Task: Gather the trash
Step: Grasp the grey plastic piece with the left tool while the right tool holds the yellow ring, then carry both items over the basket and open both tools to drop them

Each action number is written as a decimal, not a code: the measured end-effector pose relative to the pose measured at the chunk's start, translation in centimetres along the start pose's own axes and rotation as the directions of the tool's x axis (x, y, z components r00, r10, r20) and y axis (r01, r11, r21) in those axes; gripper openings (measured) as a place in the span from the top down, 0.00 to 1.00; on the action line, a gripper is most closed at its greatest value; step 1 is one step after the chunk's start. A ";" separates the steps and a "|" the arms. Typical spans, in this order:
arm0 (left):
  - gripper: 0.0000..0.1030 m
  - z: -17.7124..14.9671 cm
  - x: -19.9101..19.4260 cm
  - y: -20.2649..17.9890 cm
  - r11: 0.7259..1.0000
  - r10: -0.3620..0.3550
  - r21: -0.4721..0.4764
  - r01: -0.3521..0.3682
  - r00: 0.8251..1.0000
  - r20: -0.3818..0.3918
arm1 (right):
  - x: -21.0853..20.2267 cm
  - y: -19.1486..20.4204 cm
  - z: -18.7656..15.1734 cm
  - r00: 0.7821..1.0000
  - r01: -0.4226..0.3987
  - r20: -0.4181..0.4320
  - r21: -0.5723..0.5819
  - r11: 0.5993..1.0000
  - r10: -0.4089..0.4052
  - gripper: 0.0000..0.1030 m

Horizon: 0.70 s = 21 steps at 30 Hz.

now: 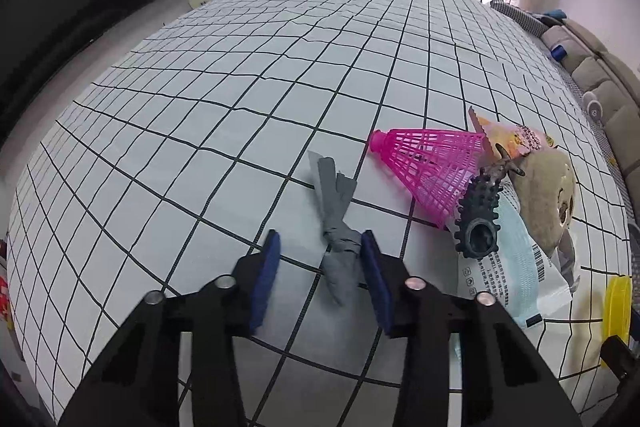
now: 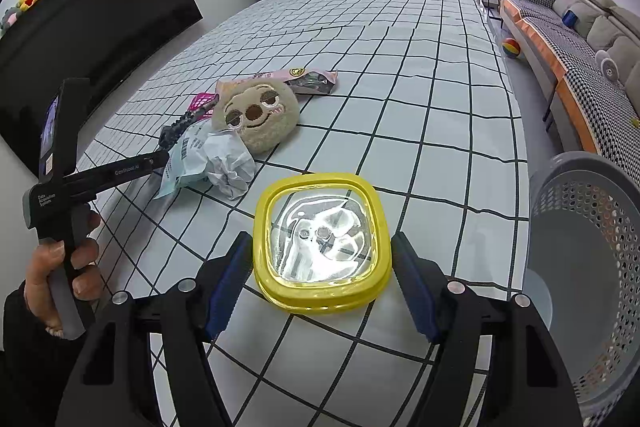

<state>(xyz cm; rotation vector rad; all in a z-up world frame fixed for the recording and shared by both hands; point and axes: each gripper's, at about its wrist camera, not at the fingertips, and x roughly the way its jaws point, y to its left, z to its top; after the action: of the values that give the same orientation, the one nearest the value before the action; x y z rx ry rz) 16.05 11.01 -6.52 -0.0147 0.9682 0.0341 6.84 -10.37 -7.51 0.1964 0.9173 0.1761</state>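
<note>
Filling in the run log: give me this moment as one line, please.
left claw open, grey scrap between pads | right claw open, straddling yellow lid | grey basket at right | both items on table

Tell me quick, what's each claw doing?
Left gripper: open, grey scrap between its jaws, not pinched.
Right gripper: open, straddling the yellow lid, no grip.

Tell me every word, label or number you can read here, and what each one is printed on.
"GenRobot.AI": on the arm of the left tongs.
"Data Acquisition System": on the grey handle of the same tool.
Barcode, symbols and small print on the white mask packet: too small to read.
Print on the pink snack wrapper: too blurred to read.
</note>
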 end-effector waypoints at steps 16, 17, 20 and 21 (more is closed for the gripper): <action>0.84 -3.9 -7.5 -1.0 1.000 -0.002 0.016 0.001 0.993 0.117 | -2.3 -0.5 -1.0 0.999 -0.007 0.043 0.030 1.000 0.005 0.34; 0.84 -4.1 -8.1 -1.5 1.000 -0.014 0.020 0.011 0.992 0.127 | -2.6 -0.6 -1.1 0.999 -0.006 0.048 0.035 0.999 0.004 0.34; 0.84 -4.7 -9.9 -3.6 0.997 -0.061 0.050 0.054 0.986 0.153 | -3.8 -1.3 -1.4 0.997 -0.008 0.072 0.055 0.998 0.004 0.34; 0.84 -4.8 -10.5 -4.4 0.996 -0.075 0.067 0.065 0.984 0.162 | -4.3 -1.6 -1.6 0.997 -0.007 0.082 0.062 0.998 0.001 0.34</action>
<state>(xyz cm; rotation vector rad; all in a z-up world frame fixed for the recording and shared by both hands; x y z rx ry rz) 6.28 6.23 -0.58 0.0107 0.8022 -0.0590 3.09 -12.77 -5.54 0.2616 0.8417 0.1421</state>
